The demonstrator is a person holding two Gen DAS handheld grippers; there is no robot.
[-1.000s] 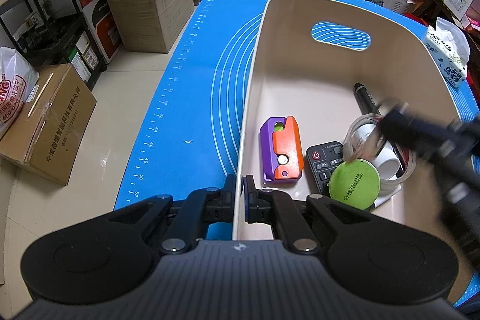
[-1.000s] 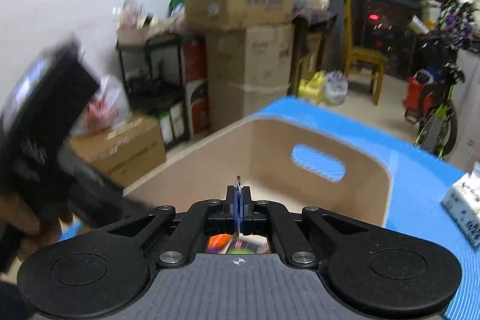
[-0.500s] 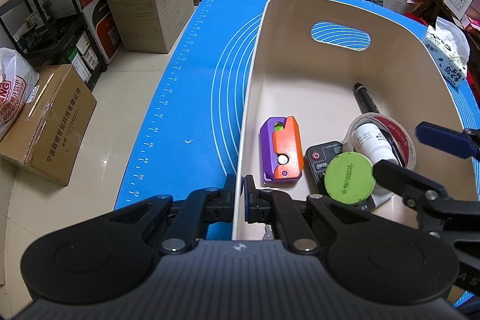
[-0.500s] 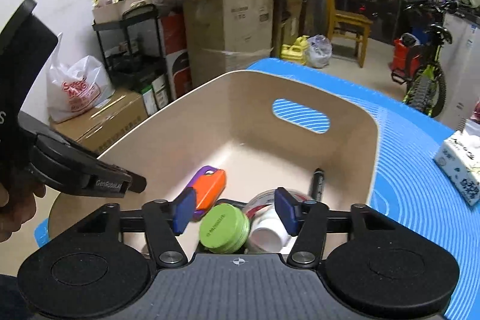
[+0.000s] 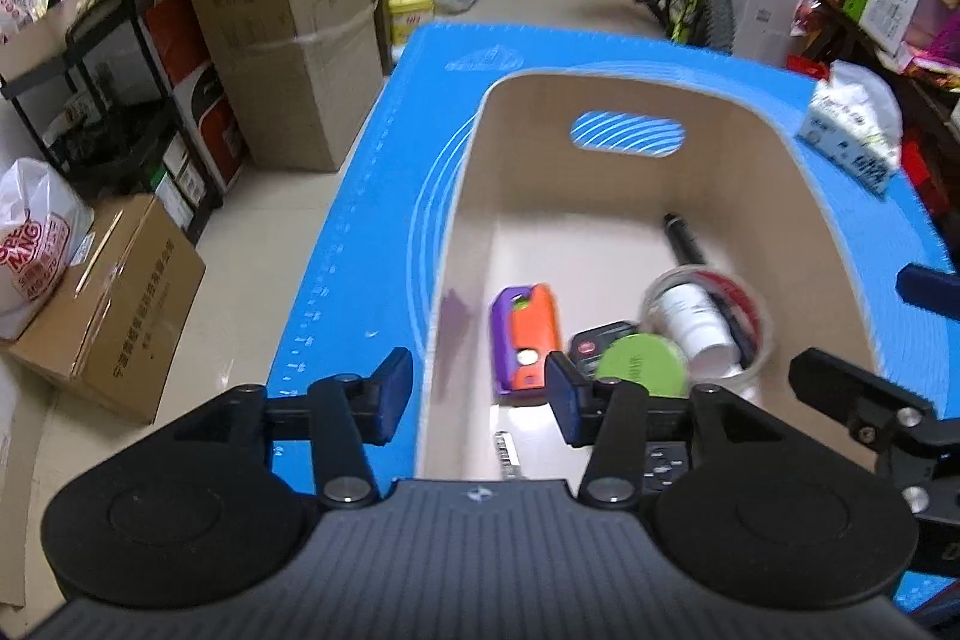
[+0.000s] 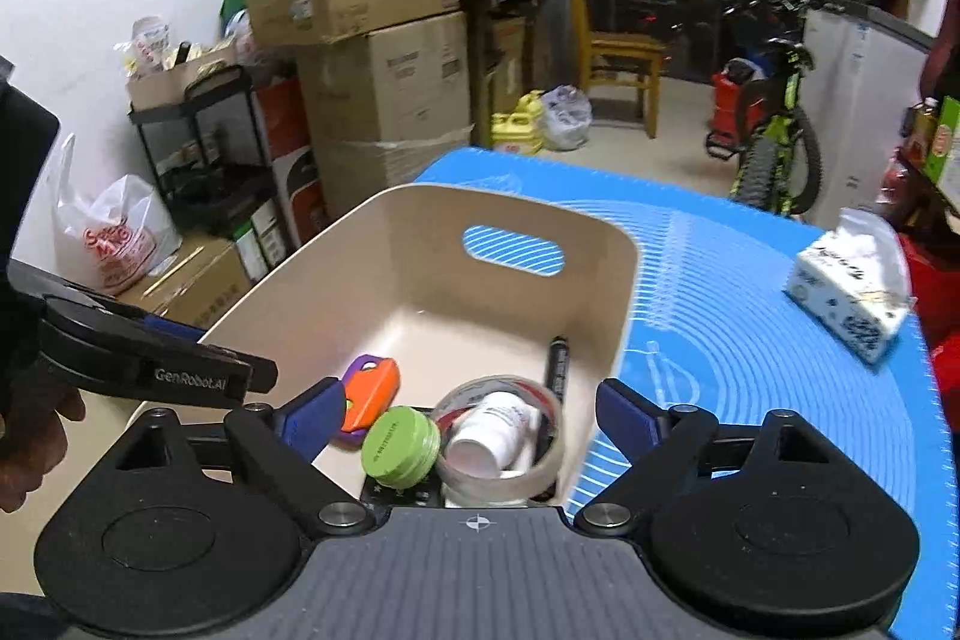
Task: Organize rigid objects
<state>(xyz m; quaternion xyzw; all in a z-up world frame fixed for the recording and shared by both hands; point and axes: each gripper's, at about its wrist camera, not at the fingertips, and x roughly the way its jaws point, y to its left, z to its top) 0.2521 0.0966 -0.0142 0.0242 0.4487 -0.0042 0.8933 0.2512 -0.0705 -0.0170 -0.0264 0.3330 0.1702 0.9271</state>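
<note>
Both grippers' jaws are opening, nothing between them. Left gripper (image 5: 474, 394) straddles the beige bin (image 5: 750, 112) near wall; right gripper (image 6: 471, 415) hangs above the contents. Green lid (image 6: 401, 443) and tape roll (image 6: 501, 439) lie just below the right, nearer arm. Marker (image 5: 684, 239) runs lengthwise toward the handle cutout. Only left view shows the remote (image 5: 594, 343), probably under the lid.

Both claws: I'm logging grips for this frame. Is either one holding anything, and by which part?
Nothing is held. The left claw straddles the bin wall, jaws opening, pads clear; the right claw opens, empty, above the bin.
</note>
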